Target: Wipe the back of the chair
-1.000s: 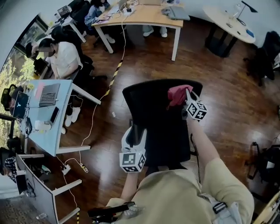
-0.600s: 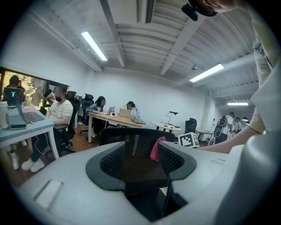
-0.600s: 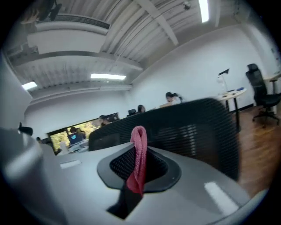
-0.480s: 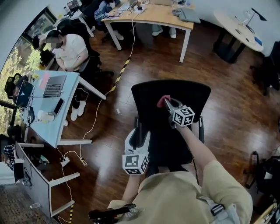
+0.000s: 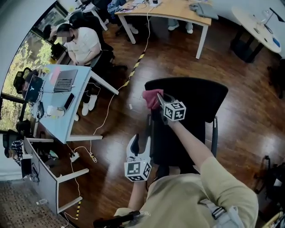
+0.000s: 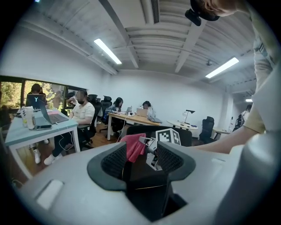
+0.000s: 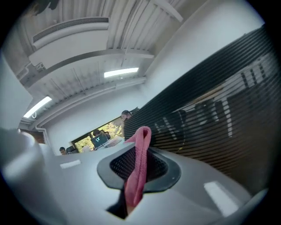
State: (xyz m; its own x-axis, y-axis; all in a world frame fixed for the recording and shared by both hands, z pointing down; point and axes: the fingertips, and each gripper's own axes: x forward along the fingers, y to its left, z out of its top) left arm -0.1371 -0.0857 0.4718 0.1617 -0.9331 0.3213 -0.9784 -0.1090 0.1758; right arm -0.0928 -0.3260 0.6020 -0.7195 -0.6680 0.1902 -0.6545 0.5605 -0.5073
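The black office chair shows its mesh back [image 5: 196, 95] at the middle of the head view. My right gripper [image 5: 159, 99] is shut on a pink cloth [image 5: 152, 98], which is pressed against the back's upper left edge. In the right gripper view the cloth [image 7: 139, 169] hangs between the jaws, with the ribbed chair back [image 7: 210, 114] close on the right. My left gripper [image 5: 140, 140] is lower, at the chair's left side, its jaws closed on the dark armrest [image 5: 150, 129]. The left gripper view shows the cloth [image 6: 134, 146] and the right gripper's marker cube [image 6: 169, 136] just ahead.
A light blue desk [image 5: 53, 120] with a laptop stands at the left, and a seated person [image 5: 84, 42] is behind it. Cables and a power strip [image 5: 82, 156] lie on the wooden floor. A wooden table [image 5: 178, 11] and a round table [image 5: 256, 22] stand further back.
My right gripper has carried the pink cloth leftwards across the chair's back, from the right part of its top to the left edge. The left gripper has kept its place at the chair's side.
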